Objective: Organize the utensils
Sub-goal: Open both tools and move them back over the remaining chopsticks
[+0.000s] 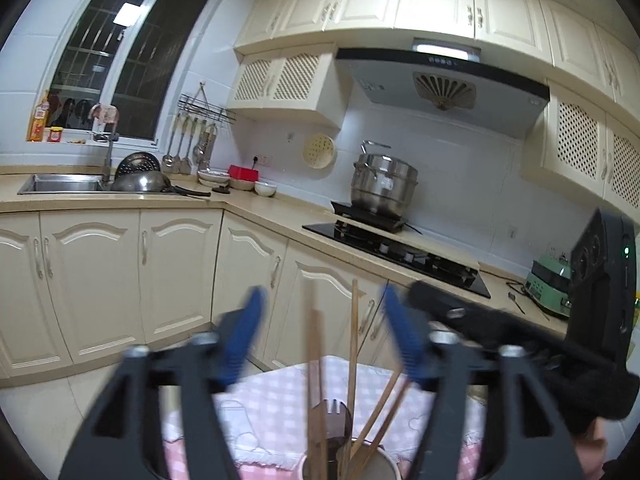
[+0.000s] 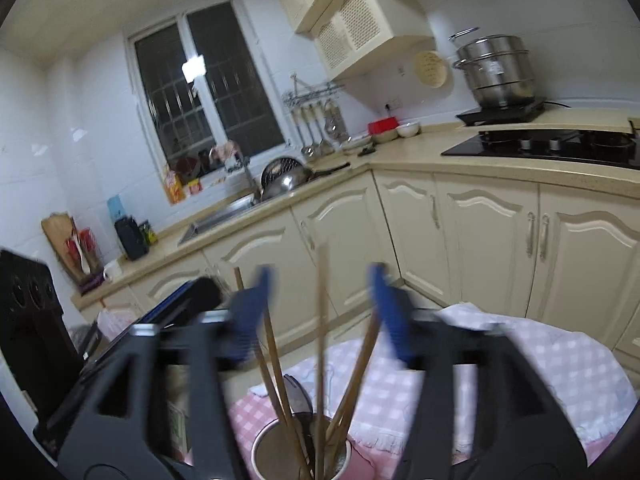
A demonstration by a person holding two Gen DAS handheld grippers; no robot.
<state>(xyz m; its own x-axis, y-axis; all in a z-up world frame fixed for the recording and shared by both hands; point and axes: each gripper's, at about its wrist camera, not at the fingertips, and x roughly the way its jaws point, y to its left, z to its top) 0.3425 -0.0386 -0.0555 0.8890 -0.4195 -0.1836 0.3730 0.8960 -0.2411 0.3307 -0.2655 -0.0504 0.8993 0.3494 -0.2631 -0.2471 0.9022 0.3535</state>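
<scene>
While both blue-padded grippers, left [image 1: 322,344] and right [image 2: 320,312], gape empty around wooden chopsticks [image 2: 320,340] in a round metal holder [image 2: 262,446] at lower centre, gathering the leaning sticks likely follows.

A pink-and-white checked cloth [image 2: 560,364] with a fringed near edge covers the surface. On it, near the middle, stands a round metal holder [image 2: 264,446] of wooden chopsticks [image 2: 322,320].

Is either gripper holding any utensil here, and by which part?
Nothing is held: left gripper and right gripper are open around chopsticks standing in the cup.
</scene>
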